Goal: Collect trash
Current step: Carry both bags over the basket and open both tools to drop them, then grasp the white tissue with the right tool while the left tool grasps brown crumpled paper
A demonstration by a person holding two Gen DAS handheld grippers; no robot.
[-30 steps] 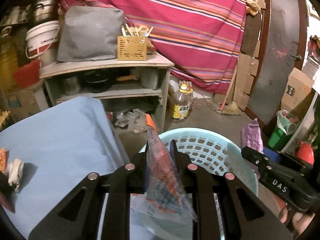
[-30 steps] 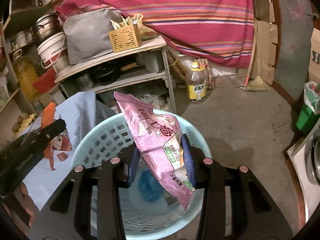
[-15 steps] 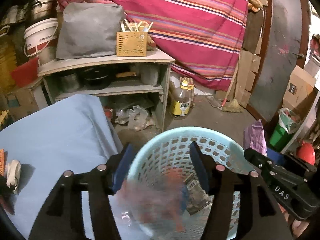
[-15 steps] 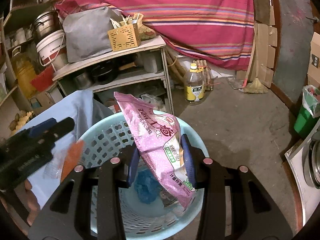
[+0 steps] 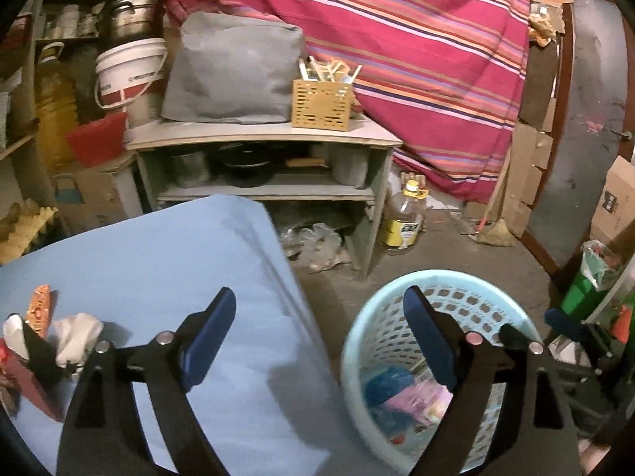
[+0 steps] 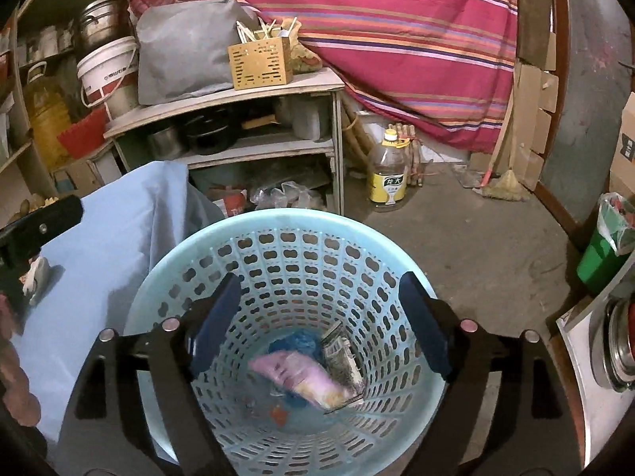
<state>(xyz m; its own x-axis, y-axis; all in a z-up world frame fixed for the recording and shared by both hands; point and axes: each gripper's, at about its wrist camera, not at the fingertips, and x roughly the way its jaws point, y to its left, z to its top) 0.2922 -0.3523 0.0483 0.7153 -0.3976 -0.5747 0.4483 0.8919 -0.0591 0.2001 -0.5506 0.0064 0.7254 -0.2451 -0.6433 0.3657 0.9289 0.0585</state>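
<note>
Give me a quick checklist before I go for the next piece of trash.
1. Left gripper empty: ok, fingers opening, nothing between them.
2. Right gripper empty: ok, fingers opening above the blue basket.
3. Pink bag inside the basket: ok, blurred, low in it.
4. Trash left on the blue tablecloth: not ok, crumpled white paper and an orange wrapper lie at its left edge.
5. Basket upright: ok.
6. Other trash on the table: cannot tell, partly out of view.
</note>
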